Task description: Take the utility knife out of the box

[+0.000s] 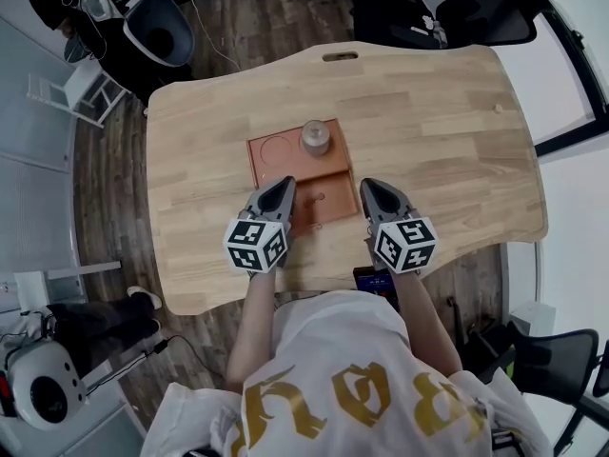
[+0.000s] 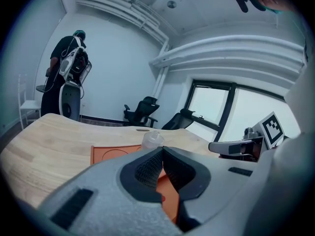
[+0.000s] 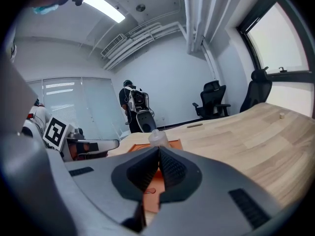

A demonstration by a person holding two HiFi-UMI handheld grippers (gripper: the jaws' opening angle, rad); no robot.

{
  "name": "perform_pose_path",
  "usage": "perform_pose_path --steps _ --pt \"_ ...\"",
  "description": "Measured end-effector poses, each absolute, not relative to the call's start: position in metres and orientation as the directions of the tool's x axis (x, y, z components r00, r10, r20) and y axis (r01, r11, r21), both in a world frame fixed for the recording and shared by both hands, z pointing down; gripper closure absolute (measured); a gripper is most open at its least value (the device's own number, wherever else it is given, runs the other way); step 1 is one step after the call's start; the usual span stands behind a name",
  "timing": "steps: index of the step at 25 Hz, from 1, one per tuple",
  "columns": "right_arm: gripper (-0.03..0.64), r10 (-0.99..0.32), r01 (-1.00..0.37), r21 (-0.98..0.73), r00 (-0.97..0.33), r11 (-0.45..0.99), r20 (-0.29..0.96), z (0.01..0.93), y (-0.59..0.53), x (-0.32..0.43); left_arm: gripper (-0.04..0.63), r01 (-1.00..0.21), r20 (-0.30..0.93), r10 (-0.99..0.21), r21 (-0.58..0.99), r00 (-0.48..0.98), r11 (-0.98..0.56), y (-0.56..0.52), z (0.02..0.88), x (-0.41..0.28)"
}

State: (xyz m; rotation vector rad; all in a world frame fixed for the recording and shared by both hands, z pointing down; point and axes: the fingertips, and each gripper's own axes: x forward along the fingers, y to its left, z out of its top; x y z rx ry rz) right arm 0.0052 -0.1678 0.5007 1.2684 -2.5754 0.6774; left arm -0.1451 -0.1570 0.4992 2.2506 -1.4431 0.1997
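Observation:
An orange box (image 1: 285,165) lies flat on the middle of the wooden table (image 1: 438,131), with a round recess at its far left and a shallow lower section near me. A clear plastic bottle (image 1: 315,137) stands on its far right corner. No utility knife shows in any view. My left gripper (image 1: 285,184) hovers shut and empty over the box's near left part. My right gripper (image 1: 366,187) is shut and empty just off the box's near right corner. In the left gripper view the shut left gripper (image 2: 162,149) points at the box (image 2: 110,154) and bottle (image 2: 152,140). In the right gripper view the right gripper (image 3: 158,149) does likewise towards the bottle (image 3: 157,137).
A dark phone-like device (image 1: 374,279) lies at the table's near edge. Black office chairs (image 1: 485,12) stand beyond the far side. A person with equipment on the back (image 3: 133,107) stands past the far left end. A small peg (image 1: 497,109) sits far right on the table.

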Motion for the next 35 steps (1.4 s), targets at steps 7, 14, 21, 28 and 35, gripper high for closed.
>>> perform_pose_path --steps 7,14,21,28,35 --pt "0.604 -0.673 -0.780 -0.332 -0.626 0.531 0.394 0.516 -0.170 0.004 0.584 -0.885 0.409 -0.789 0.299 0.458 -0.358 -0.160 0.520 -0.139" --pt "0.604 -0.651 -0.776 -0.353 -0.631 0.523 0.422 0.532 -0.172 0.004 0.584 -0.863 0.482 -0.718 0.320 0.503 -0.390 -0.157 0.547 -0.129" --pt "0.604 -0.627 -0.771 -0.375 -0.637 0.516 0.449 0.549 -0.172 0.003 0.584 -0.846 0.567 -0.629 0.333 0.532 -0.415 -0.153 0.576 -0.118" --pt "0.604 -0.623 -0.776 -0.392 -0.630 0.494 0.463 0.561 -0.178 0.009 0.584 -0.834 0.637 -0.549 0.325 0.541 -0.445 -0.150 0.599 -0.112" --pt "0.604 -0.611 -0.778 -0.399 -0.628 0.486 0.481 0.571 -0.180 0.013 0.584 -0.819 0.748 -0.422 0.279 0.512 -0.501 -0.140 0.631 -0.108"
